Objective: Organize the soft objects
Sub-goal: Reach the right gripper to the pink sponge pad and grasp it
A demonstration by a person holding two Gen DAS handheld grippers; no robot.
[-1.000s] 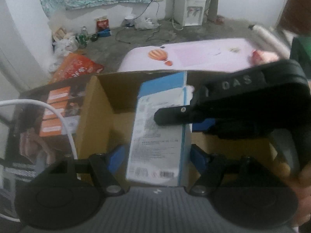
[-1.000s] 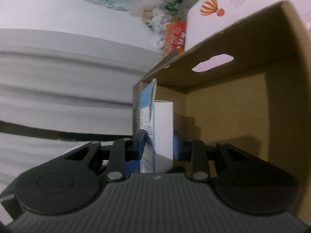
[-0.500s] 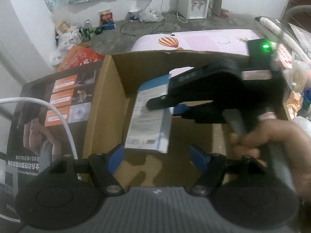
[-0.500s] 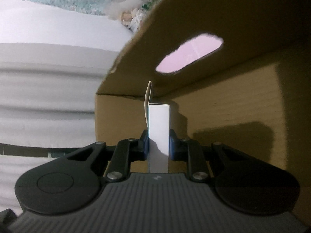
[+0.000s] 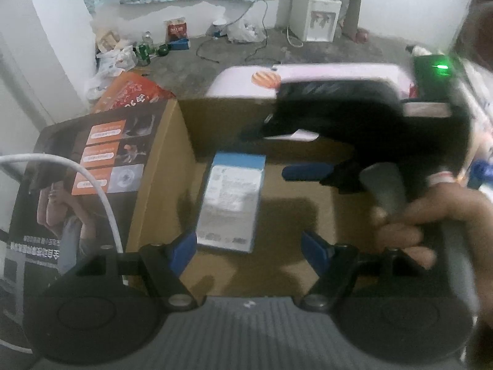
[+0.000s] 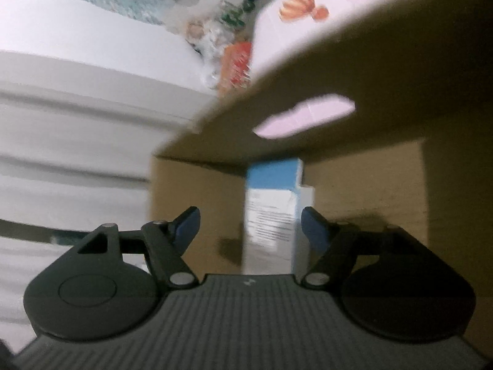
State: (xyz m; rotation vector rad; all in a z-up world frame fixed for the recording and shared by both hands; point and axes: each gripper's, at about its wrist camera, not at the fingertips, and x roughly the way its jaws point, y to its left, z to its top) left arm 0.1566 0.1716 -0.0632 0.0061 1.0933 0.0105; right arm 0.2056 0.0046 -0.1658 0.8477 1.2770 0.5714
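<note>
Fingers [image 6: 314, 228] of right gripper [image 6: 249, 226] opening, clear of blue-and-white carton [image 5: 231, 206] (printed label up) in cardboard box [image 5: 172, 166].

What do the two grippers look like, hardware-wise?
Both match: a grey ribbed body, black linkage arms with silver pivot screws on round black discs, and blue pads on the fingers. The left gripper has a white cable looping past its left side. The right gripper, seen from the left wrist, is a black housing with a grey handle, a lit green LED and a white label strip.

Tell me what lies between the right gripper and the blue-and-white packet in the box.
Nothing: in the right wrist view the opening right gripper faces the packet over bare cardboard box floor.
</note>
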